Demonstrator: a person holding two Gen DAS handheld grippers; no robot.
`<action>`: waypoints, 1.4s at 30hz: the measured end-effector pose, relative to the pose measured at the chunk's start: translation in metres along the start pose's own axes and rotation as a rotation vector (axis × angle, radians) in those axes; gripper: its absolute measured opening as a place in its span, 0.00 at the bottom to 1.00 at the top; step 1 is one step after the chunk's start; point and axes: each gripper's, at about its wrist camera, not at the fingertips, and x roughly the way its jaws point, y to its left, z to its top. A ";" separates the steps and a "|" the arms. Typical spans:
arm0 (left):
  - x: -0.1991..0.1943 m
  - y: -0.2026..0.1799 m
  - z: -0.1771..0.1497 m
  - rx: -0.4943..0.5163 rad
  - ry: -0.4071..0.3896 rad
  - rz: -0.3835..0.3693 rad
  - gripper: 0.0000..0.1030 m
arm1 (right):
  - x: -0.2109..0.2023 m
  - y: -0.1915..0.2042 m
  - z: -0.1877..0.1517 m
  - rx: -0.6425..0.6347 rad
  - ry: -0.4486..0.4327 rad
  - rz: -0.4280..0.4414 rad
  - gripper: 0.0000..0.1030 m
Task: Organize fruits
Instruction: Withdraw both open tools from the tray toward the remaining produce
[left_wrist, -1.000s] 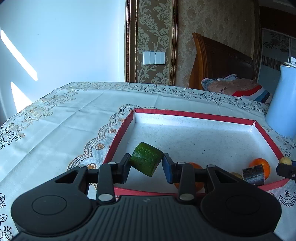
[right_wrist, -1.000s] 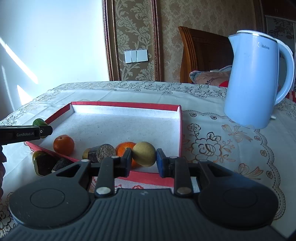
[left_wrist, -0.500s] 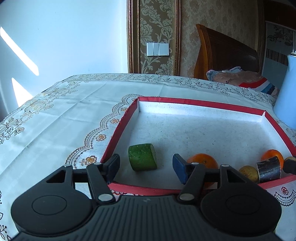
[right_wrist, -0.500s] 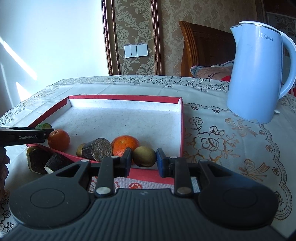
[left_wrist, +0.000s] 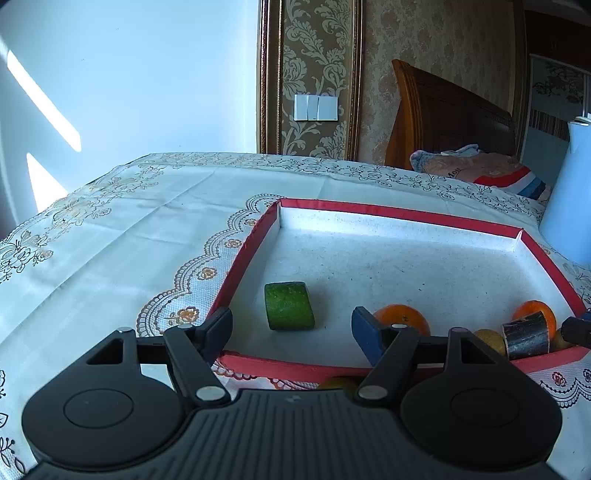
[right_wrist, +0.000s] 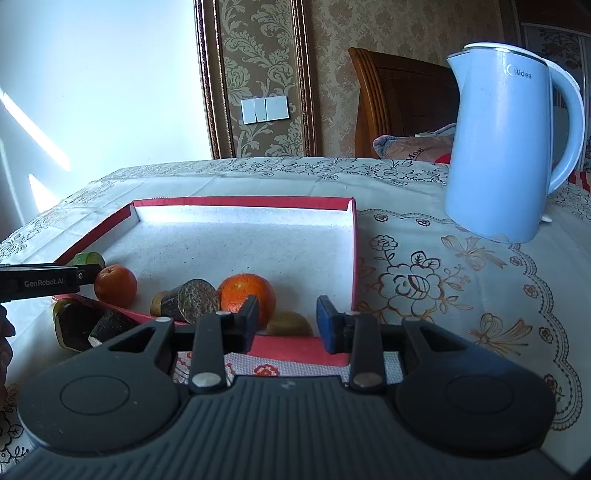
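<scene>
Lying on the tray floor just ahead of the left gripper (left_wrist: 291, 326), the green fruit piece (left_wrist: 289, 305) is seen free of both pads, its long axis running across the view, parallel to the near rim of the red-edged tray (left_wrist: 402, 217). The left jaws have just been opening and now stand wide, with nothing pressed between them. In the right wrist view the brownish-yellow fruit (right_wrist: 290, 324) is set down inside the near rim, in the gap of the right gripper (right_wrist: 287, 320); those jaws have just been opening too, and a clear gap is visible on the fruit's blue-pad side, so it is judged released, though contact with the black pad cannot be ruled out.

What remains outside the tray is found on the cloth at its near-left corner: 2 dark cut pieces (right_wrist: 86, 326), beside a greenish end, lying left of the right gripper and closer to the left one, so the left hand is judged better placed for them.

Counted inside the tray: 2 oranges (right_wrist: 246, 295), 1 dark cylinder piece (right_wrist: 188, 301), 1 green piece, 1 brownish-yellow fruit. 1 blue kettle (right_wrist: 506, 147) stands on the table, well apart from the tray.
</scene>
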 end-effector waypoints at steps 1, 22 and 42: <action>-0.005 0.003 -0.002 -0.011 -0.010 -0.011 0.69 | -0.003 0.000 0.000 0.004 -0.007 0.000 0.35; -0.078 0.043 -0.048 -0.054 -0.094 -0.099 0.75 | -0.045 0.056 -0.034 -0.074 -0.015 0.165 0.36; -0.085 0.037 -0.058 -0.027 -0.063 -0.120 0.81 | -0.040 0.089 -0.042 -0.128 0.039 0.167 0.48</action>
